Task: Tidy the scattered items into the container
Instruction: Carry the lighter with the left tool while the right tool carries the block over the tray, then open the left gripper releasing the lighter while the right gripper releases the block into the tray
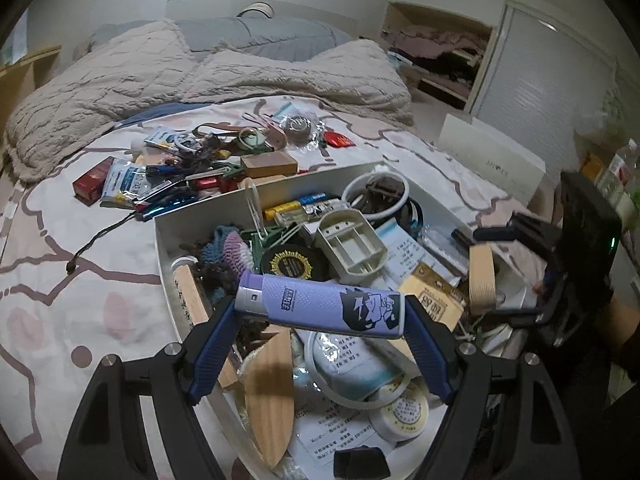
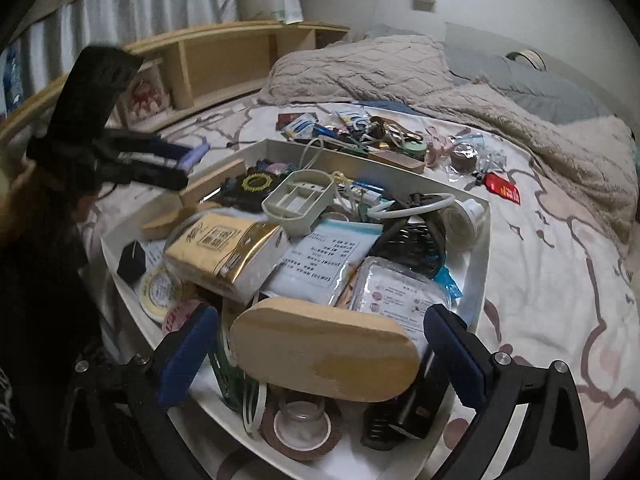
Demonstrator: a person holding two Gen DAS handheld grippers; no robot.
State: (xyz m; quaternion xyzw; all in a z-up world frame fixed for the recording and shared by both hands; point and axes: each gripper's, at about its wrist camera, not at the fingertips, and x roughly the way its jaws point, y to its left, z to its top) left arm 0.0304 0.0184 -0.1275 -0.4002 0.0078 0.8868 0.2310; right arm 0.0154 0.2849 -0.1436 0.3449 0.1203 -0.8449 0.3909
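The purple lighter point(image 1: 320, 307) lies crosswise between the left gripper point(image 1: 320, 320) pads, pinched end to end, held above the crowded white container point(image 1: 280, 178). The oval wooden block point(image 2: 326, 354) sits between the right gripper's point(image 2: 320, 356) spread jaws, untouched by either pad, resting on the container's contents. More scattered items point(image 1: 192, 168) lie on the bedsheet point(image 1: 60, 280) beyond.

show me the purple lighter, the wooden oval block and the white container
purple lighter point(image 1: 320, 308), left wrist view, middle of its body
wooden oval block point(image 2: 326, 348), right wrist view, centre of its flat face
white container point(image 2: 480, 240), right wrist view, right wall
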